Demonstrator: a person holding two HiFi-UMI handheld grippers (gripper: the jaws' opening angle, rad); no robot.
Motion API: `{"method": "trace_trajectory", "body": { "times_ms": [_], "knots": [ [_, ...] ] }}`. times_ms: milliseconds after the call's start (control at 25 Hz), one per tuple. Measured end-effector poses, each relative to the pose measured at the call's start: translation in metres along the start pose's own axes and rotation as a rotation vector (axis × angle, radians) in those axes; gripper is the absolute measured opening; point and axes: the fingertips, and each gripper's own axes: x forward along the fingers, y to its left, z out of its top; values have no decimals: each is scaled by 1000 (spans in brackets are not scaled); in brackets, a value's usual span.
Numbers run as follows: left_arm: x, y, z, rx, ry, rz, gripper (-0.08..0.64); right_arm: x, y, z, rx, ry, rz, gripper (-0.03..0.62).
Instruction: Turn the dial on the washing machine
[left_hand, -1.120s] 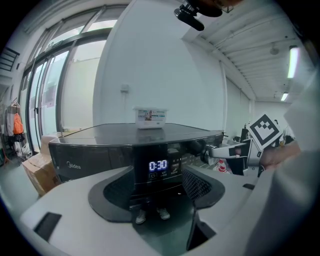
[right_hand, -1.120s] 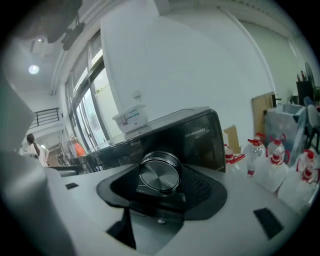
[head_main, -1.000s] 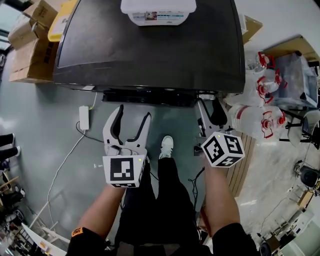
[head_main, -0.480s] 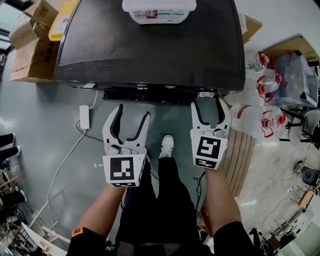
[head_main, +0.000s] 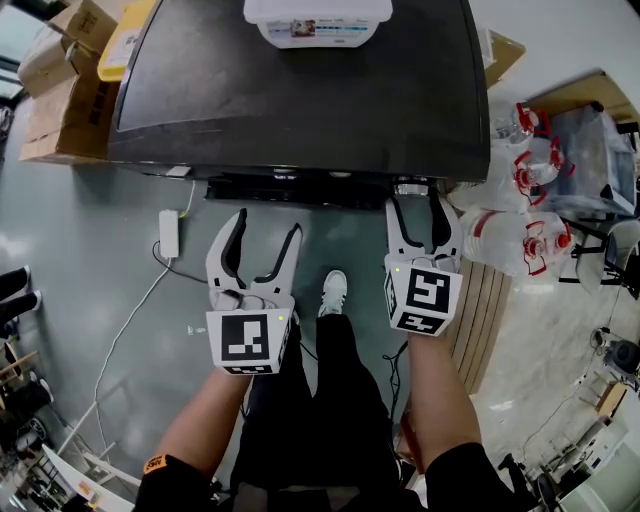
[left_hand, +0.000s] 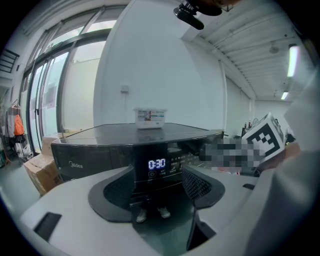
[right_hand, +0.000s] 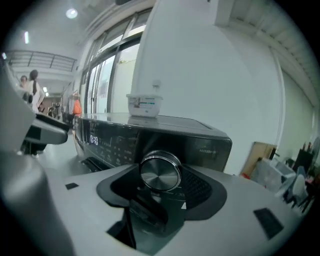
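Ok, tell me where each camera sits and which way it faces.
Head view: on the person's head, facing steeply down at the washing machine; shows arms, legs, left tongs, right tongs.
Left gripper view: on the left tongs, facing along open, empty jaws at the machine's display; the right tongs' marker cube shows at right.
Right gripper view: on the right tongs, facing the dial, gripped between jaws that have just been closing.
Shared: both gripper views show the white tub on the machine.
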Motion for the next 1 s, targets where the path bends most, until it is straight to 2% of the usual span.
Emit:
{"method": "trace_trajectory", "body": {
  "times_ms": [240,320,360,440,640,760,880,1000],
  "knots": [
    [0,-2,0,-2,-1,-5,290,0,-7,-2,345,-30,103,276],
    [0,-3,-4,-8,22,-7,290,0,-8,-2,395,-34,133,276],
    [-1,-3,-5,-8,28,-8,290,0,-9,-2,391,-32,138,278],
    [0,-4,-1,-1,10,-8,290,0,-8,-2,328,-25,122,279],
    [1,-6,3,10,-7,-9,290,-3,-2,4,-31,-12,-9,288],
    [1,-7,2,8,6,-12,290,-3,6,8,-183,-10,-44,288],
    [1,-7,2,5,2,-11,290,-2,9,7,-240,-2,-56,288],
    [1,-5,1,7,-1,-8,290,0,7,5,-199,-1,-52,278]
  ]
}}
